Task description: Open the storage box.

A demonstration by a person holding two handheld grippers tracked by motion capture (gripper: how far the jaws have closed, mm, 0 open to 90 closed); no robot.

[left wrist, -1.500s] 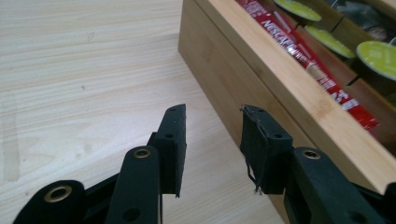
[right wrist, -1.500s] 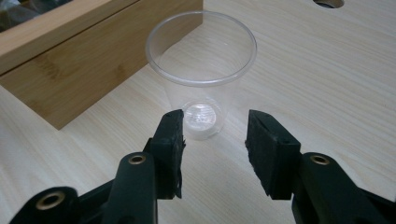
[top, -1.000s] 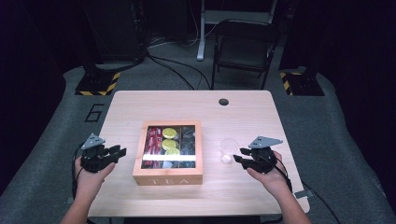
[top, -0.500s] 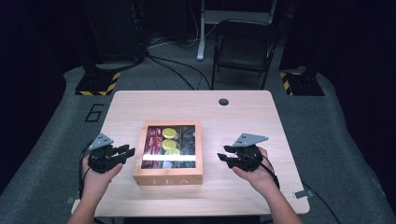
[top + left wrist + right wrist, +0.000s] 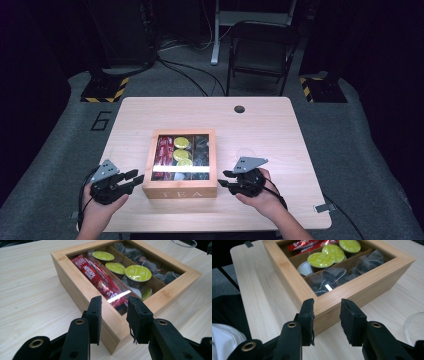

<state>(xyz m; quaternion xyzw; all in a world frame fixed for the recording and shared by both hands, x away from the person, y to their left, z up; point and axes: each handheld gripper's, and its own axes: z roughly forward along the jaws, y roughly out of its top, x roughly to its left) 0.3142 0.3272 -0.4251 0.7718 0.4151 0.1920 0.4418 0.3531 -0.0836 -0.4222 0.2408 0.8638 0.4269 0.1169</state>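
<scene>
A wooden tea box [image 5: 180,192] with a clear lid lies at the front middle of the table; "TEA" is on its front wall. Through the lid I see red coffee sticks [image 5: 97,280], green capsules [image 5: 138,273] and dark tea bags [image 5: 332,275]. My left gripper [image 5: 136,176] points at the box's front left corner [image 5: 113,322], jaws apart, and no pad presses on the wood. My right gripper [image 5: 224,178] faces the front right corner [image 5: 322,307]. Its jaws have just been closing and still stand apart, the corner just ahead of the tips.
A clear round glass rim [image 5: 246,151] lies on the table right of the box, close above my right hand. The table [image 5: 150,115] has a cable hole [image 5: 239,108] at the back. A folding chair [image 5: 262,50] stands behind it.
Both hands have moved inward along the table's front toward the box: the left gripper to the right, the right gripper to the left. The box has not moved.
</scene>
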